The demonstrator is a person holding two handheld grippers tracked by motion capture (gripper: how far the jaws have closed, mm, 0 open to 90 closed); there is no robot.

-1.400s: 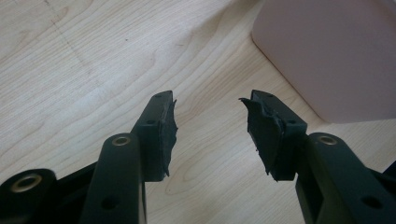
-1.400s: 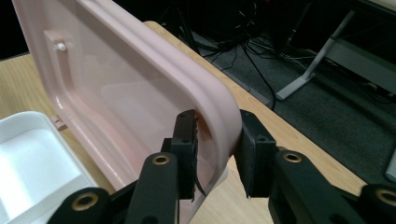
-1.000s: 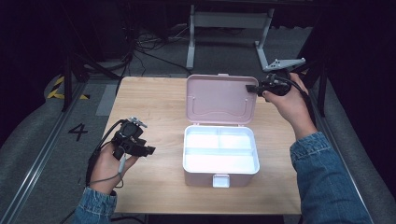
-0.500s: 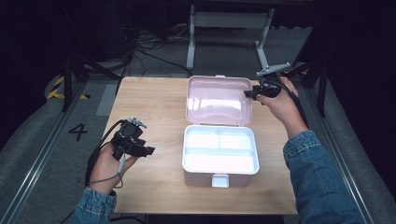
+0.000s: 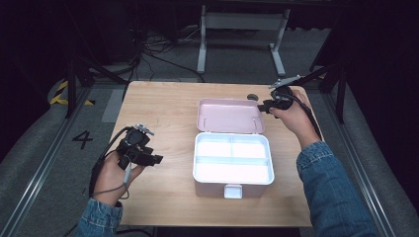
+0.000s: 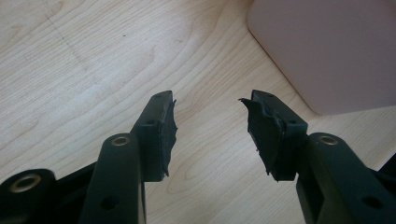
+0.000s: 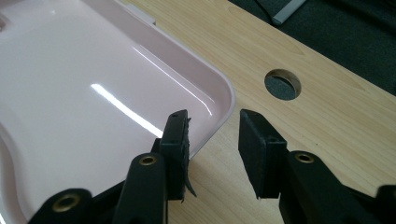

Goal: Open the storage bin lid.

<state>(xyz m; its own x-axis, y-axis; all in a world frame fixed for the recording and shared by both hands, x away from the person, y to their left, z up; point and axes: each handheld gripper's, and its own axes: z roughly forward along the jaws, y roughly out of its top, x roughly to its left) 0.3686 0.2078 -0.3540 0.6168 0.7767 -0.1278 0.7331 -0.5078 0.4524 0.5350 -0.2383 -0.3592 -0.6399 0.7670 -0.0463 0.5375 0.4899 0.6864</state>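
A pale pink box (image 5: 232, 163) stands open in the middle of the table, its white inside split into compartments. Its lid (image 5: 230, 116) is laid back behind it. My right gripper (image 5: 264, 104) is at the lid's far right corner. In the right gripper view its jaws (image 7: 212, 135) have just been opening and straddle the lid's rim (image 7: 219, 100) without pressing on it. My left gripper (image 5: 157, 159) hovers open over bare wood left of the box. In the left gripper view nothing is between its jaws (image 6: 210, 121), and the box's corner (image 6: 327, 51) is ahead.
The wooden table (image 5: 163, 108) has a round cable hole (image 5: 252, 97) just beyond the lid, which the right gripper view also shows (image 7: 282, 84). A metal stand (image 5: 242, 29) and cables lie on the dark floor behind. A white latch (image 5: 232, 190) sits on the box's front.
The right hand has come down toward the table with the lid's corner, and the lid now lies further back and lower. The left hand has stayed put.
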